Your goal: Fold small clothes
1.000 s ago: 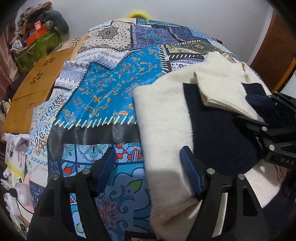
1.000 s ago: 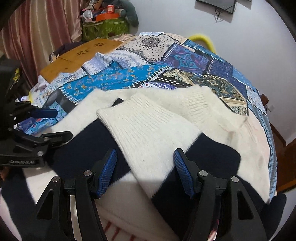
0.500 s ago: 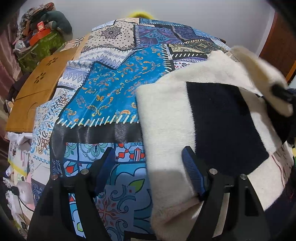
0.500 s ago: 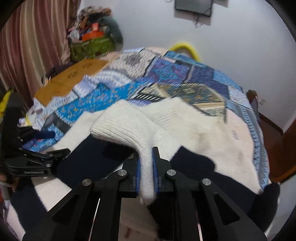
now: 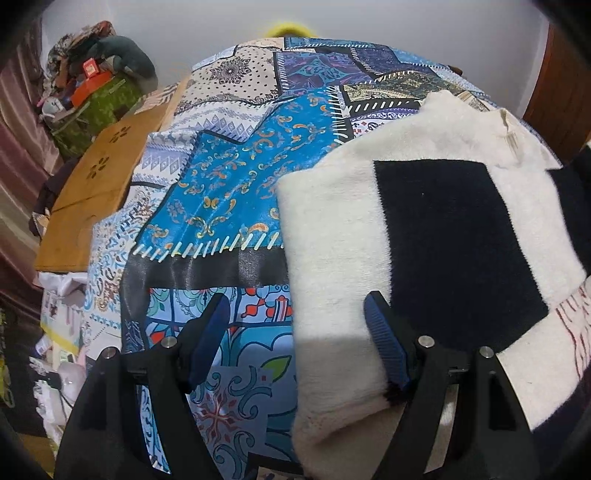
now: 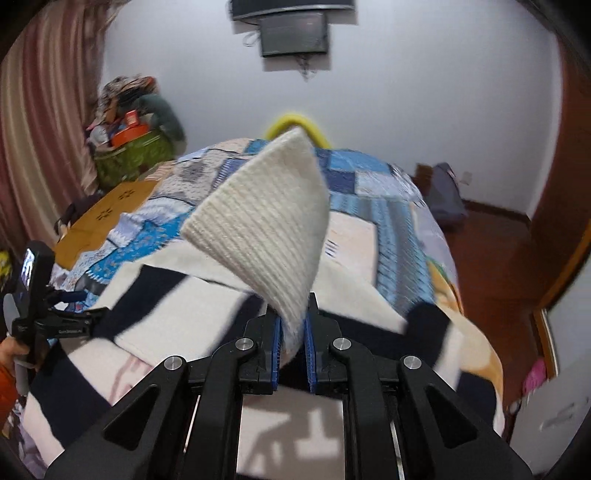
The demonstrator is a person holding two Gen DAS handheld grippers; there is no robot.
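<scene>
A cream and navy fleece sweater point(image 5: 332, 229) lies flat on the patchwork bedspread point(image 5: 236, 177). My left gripper point(image 5: 295, 339) hovers open over the sweater's left edge, its right finger point(image 5: 384, 343) above the cream cloth and its left finger over the bedspread. In the right wrist view my right gripper point(image 6: 293, 343) is shut on the sweater's cream ribbed sleeve cuff point(image 6: 266, 229), which stands lifted above the sweater body point(image 6: 184, 302). The left gripper point(image 6: 86, 304) shows at the left there, held by a hand point(image 6: 11, 347).
A wooden board point(image 5: 96, 184) lies along the bed's left side, with a green basket point(image 6: 129, 155) of clutter behind it. A yellow hoop point(image 6: 295, 122) peeks over the far edge. A dark screen point(image 6: 293, 35) hangs on the wall. Wooden floor and a door are at the right.
My right gripper shut on the ribbed cuff and raised it off the sweater, up and to the right. The cuff has left the left wrist view. The left gripper hardly moved.
</scene>
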